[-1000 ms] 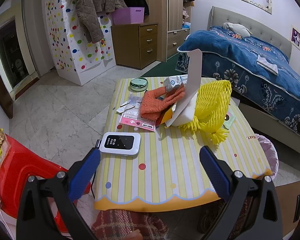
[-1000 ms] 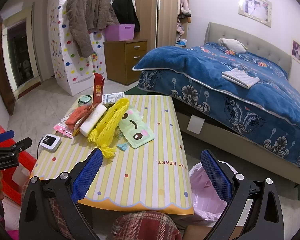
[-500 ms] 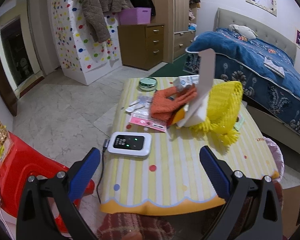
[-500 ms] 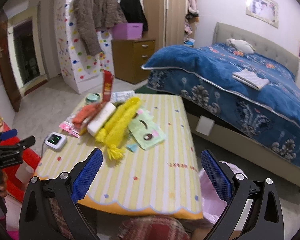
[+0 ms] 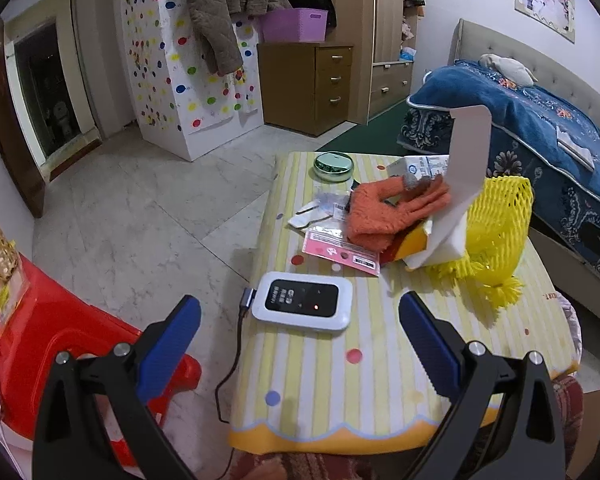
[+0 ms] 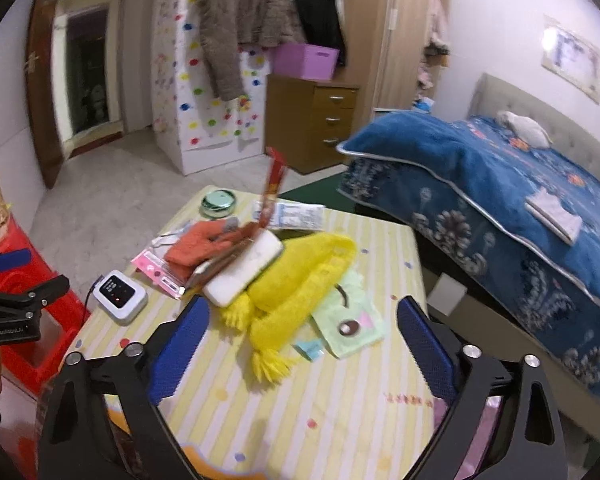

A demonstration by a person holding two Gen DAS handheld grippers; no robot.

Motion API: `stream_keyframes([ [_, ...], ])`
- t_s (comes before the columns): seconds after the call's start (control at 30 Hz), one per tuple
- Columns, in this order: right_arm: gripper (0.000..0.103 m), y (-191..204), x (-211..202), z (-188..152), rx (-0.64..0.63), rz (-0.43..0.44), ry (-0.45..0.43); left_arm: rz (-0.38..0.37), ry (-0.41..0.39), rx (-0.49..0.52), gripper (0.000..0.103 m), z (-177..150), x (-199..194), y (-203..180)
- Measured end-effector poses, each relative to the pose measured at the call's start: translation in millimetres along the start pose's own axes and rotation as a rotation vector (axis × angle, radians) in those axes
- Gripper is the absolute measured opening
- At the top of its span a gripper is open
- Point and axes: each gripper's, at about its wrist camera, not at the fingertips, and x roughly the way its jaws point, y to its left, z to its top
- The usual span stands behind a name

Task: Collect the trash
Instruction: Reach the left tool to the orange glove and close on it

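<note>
Both claws have come in closer over the counter [image 6: 340,408] since the earlier frames; the right claw [image 6: 302,334] has just been closing slightly, nothing between its jaws, still released. Left claw [image 5: 300,330] released too, the white pocket router [image 5: 302,301] lying just beyond its tips. Trash pile sits at 12 o'clock from the right claw: yellow foam net [image 6: 300,280], bright, frayed at its ends, beside a white foam block [image 6: 244,270] and an orange glove [image 6: 200,246].
</note>
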Motion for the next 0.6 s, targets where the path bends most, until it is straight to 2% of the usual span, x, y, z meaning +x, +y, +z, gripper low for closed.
stream_keyframes([
  [0.07,0.090,5,10,8,-0.015,0.021,0.000,-0.018,-0.008,-0.013,0.096,2,3,3],
  [0.13,0.074,10,18,16,-0.021,0.036,-0.006,-0.043,-0.011,-0.031,0.096,4,7,7],
  [0.17,0.071,11,23,19,-0.019,0.037,-0.005,-0.047,-0.012,-0.042,0.096,5,9,9],
  [0.23,0.071,13,35,28,-0.010,0.040,0.000,-0.070,-0.013,-0.044,0.096,6,13,11],
  [0.33,0.066,17,51,40,-0.005,0.047,-0.004,-0.048,-0.015,-0.042,0.096,8,20,13],
  [0.6,0.035,26,96,60,0.052,0.079,0.033,-0.023,0.008,-0.019,0.096,16,41,12],
])
